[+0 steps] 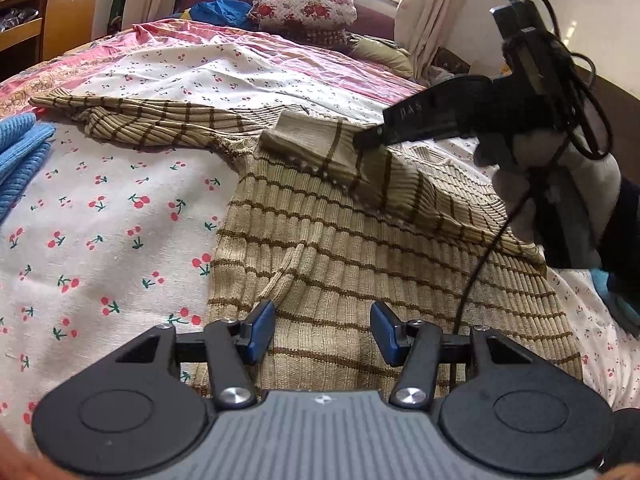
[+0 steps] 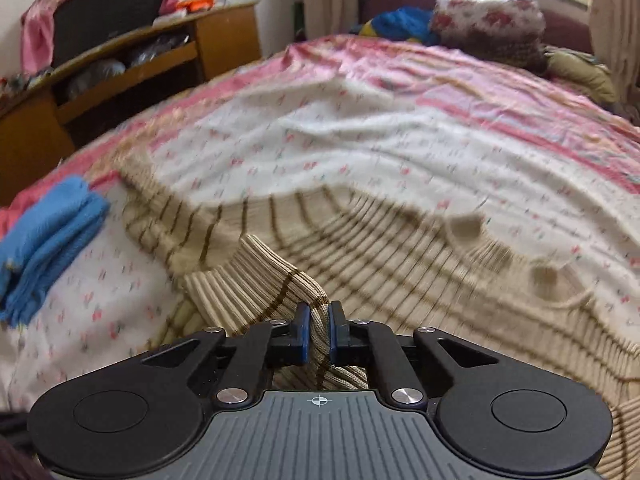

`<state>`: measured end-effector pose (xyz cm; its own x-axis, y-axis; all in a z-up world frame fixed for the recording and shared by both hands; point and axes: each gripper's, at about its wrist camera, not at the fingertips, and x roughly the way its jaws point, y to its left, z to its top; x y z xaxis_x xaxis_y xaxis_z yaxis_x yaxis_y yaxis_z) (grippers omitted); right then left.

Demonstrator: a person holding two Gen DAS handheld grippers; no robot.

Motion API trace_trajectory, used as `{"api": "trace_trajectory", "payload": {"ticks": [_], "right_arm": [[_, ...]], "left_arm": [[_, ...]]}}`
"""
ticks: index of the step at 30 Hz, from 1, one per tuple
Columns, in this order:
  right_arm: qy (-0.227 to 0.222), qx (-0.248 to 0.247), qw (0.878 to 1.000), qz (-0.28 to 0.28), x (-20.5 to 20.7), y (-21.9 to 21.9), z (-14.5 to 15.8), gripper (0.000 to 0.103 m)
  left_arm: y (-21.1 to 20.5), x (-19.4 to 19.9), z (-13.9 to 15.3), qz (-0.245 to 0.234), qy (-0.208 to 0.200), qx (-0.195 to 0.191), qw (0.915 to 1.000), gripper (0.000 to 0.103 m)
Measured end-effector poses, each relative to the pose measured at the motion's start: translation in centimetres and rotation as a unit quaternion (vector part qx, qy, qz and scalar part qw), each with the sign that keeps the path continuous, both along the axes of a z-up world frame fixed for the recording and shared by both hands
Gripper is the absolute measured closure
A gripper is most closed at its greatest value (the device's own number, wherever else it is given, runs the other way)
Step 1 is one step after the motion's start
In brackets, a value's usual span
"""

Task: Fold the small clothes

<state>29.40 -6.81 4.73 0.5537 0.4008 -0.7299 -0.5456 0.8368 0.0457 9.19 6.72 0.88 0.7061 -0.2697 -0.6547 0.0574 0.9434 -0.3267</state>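
A beige ribbed sweater with brown stripes (image 1: 328, 248) lies spread on the cherry-print bedsheet (image 1: 100, 216). My left gripper (image 1: 323, 334) is open and empty, low over the sweater's lower body. My right gripper (image 2: 319, 332) is shut on the sweater's right sleeve near its cuff (image 2: 256, 280). In the left wrist view the right gripper (image 1: 372, 138) holds that sleeve (image 1: 316, 144) folded across the sweater's chest. The other sleeve (image 1: 132, 120) lies stretched out to the left. The right wrist view is motion-blurred.
A folded blue knit (image 1: 20, 152) lies at the sheet's left edge; it also shows in the right wrist view (image 2: 48, 240). Pillows and a floral bundle (image 1: 306, 8) sit at the bed's head. A wooden shelf unit (image 2: 132, 64) stands left of the bed.
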Motion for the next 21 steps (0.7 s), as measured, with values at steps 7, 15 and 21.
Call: {"api": "trace_trajectory", "payload": {"ticks": [7,15,21], "right_arm": [[-0.015,-0.044,0.999,-0.027,1.6,1.2,-2.0,0.088],[-0.03,0.02,0.999,-0.034,-3.0,-1.9,-0.2,0.087],[0.008,0.016,0.997,-0.071,-2.7,-3.4,-2.4,0.084]], "left_arm": [[0.0,0.0,-0.1,-0.001,-0.001,0.001,1.0,0.046],[0.1,-0.1,0.0,0.002,-0.003,-0.003,1.0,0.046],[-0.6,-0.3,-0.2,0.0,-0.013,0.024,0.9996,0.046]]}}
